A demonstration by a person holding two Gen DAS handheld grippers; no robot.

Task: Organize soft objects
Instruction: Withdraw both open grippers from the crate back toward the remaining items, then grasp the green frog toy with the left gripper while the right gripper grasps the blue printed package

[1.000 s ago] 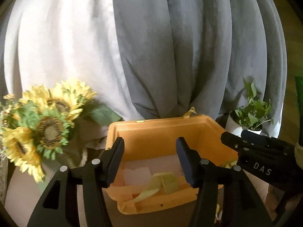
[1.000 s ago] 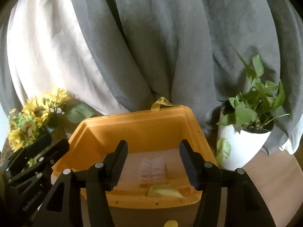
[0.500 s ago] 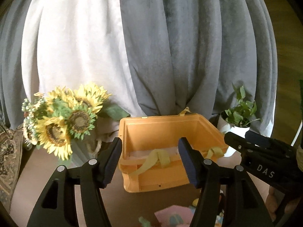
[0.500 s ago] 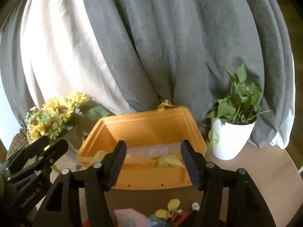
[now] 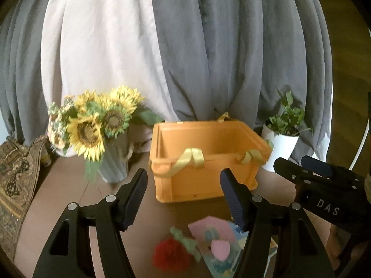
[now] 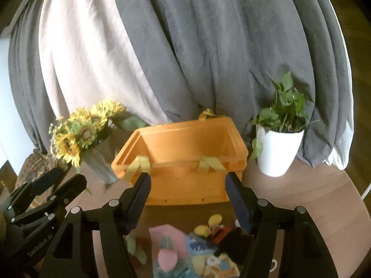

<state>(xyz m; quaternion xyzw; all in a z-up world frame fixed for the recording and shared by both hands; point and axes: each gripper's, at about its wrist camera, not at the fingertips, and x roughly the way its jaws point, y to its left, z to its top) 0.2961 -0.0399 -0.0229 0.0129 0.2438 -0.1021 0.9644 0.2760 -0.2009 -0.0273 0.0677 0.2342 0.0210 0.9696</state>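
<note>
An orange bin [image 5: 204, 162] with yellow strap handles stands on the brown table; it also shows in the right wrist view [image 6: 185, 159]. Soft toys lie in front of it: a red plush strawberry [image 5: 170, 256], a pink cloth book [image 5: 213, 234] [image 6: 168, 236], and a black, red and yellow plush [image 6: 220, 231]. My left gripper [image 5: 184, 197] is open and empty, above the toys and short of the bin. My right gripper [image 6: 187, 199] is open and empty, beside the left one.
A vase of sunflowers [image 5: 97, 125] [image 6: 81, 134] stands left of the bin. A white potted plant [image 5: 281, 139] [image 6: 278, 148] stands right of it. Grey and white curtains [image 5: 185, 46] hang behind. A patterned cloth [image 5: 14, 176] lies at far left.
Both grippers have pulled back and up from over the bin. The bin now looks smaller and farther, and the toys in front of it have come into view.
</note>
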